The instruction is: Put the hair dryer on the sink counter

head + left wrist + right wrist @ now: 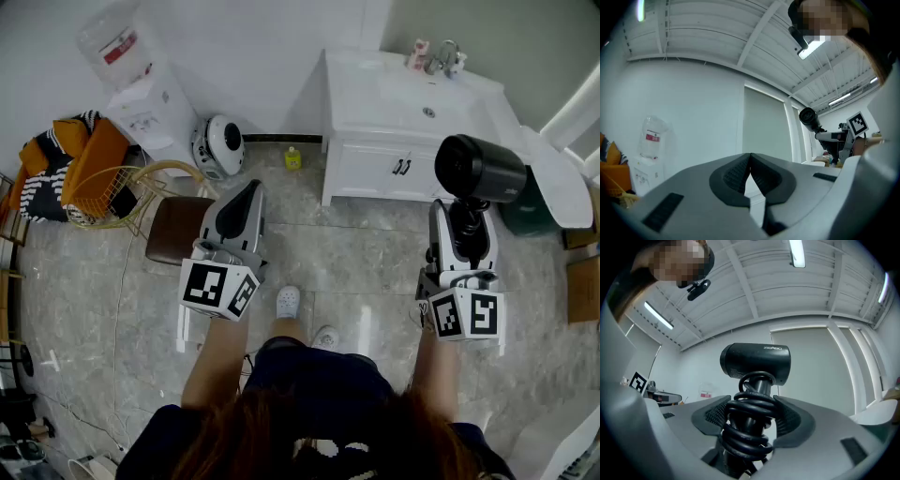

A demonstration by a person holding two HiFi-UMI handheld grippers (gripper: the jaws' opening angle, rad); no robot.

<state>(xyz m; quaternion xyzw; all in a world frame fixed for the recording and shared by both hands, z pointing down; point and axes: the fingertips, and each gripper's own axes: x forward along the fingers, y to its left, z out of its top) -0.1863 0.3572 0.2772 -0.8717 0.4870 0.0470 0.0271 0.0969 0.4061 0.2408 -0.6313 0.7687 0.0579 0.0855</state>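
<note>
A black hair dryer [479, 169] stands upright in my right gripper [466, 225], which is shut on its handle. Its black cord is coiled round that handle [751, 420], and the barrel [756, 360] points sideways above the jaws. The white sink counter [375, 103] with its basin and tap [441, 58] lies ahead of and slightly left of the dryer. My left gripper [246, 202] is held up at the left, shut with nothing in it; its pads [740, 172] meet at the tips. Both grippers point upward toward the ceiling.
A water dispenser [141, 89] and a round white appliance [217, 145] stand at the back left. A brown stool [176, 228] and a yellow wire basket [112, 192] sit left of my left gripper. A dark green bin [530, 202] stands right of the cabinet.
</note>
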